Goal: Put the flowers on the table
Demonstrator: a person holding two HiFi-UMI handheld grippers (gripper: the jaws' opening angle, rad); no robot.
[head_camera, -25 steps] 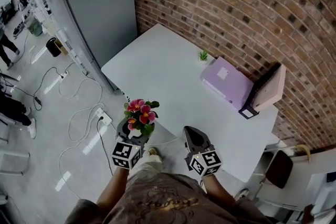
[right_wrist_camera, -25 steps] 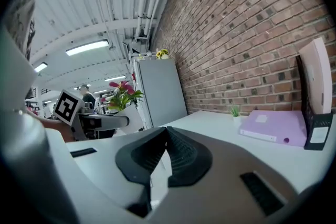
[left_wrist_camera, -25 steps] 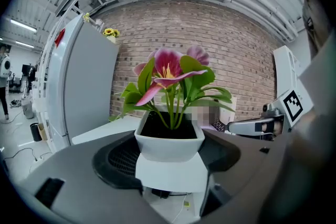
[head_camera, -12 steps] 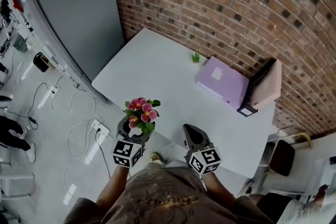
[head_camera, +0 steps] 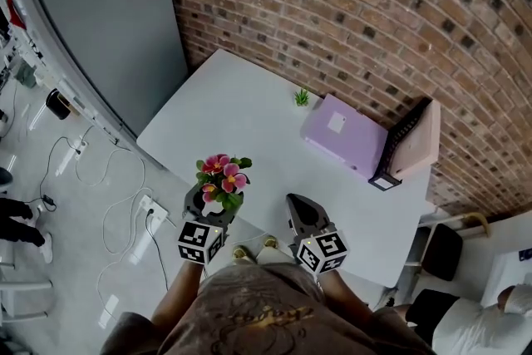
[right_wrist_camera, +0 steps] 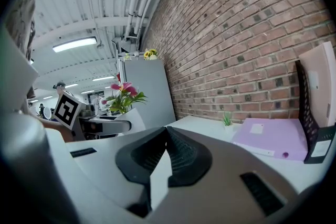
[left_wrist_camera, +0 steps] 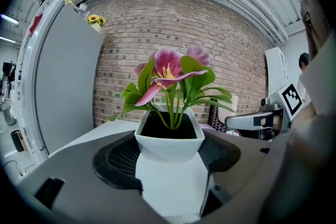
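A small white pot of pink flowers (head_camera: 221, 180) with green leaves is clamped upright in my left gripper (head_camera: 209, 206), held in the air just off the near edge of the white table (head_camera: 249, 116). In the left gripper view the pot (left_wrist_camera: 169, 139) sits squarely between both jaws. My right gripper (head_camera: 300, 214) hovers over the table's near edge, jaws closed together with nothing in them; in the right gripper view its tips (right_wrist_camera: 167, 134) meet. From there the flowers (right_wrist_camera: 124, 95) show at the left.
On the table lie a lilac folder (head_camera: 342, 134), a pink file holder (head_camera: 413, 140) at the right end and a tiny green plant (head_camera: 301, 98) by the brick wall (head_camera: 349, 4). A grey cabinet (head_camera: 108, 12) stands left. Cables (head_camera: 108, 204) trail on the floor.
The view has crept forward toward the table; both grippers keep their places in the picture and the pot stays clamped in the left one.
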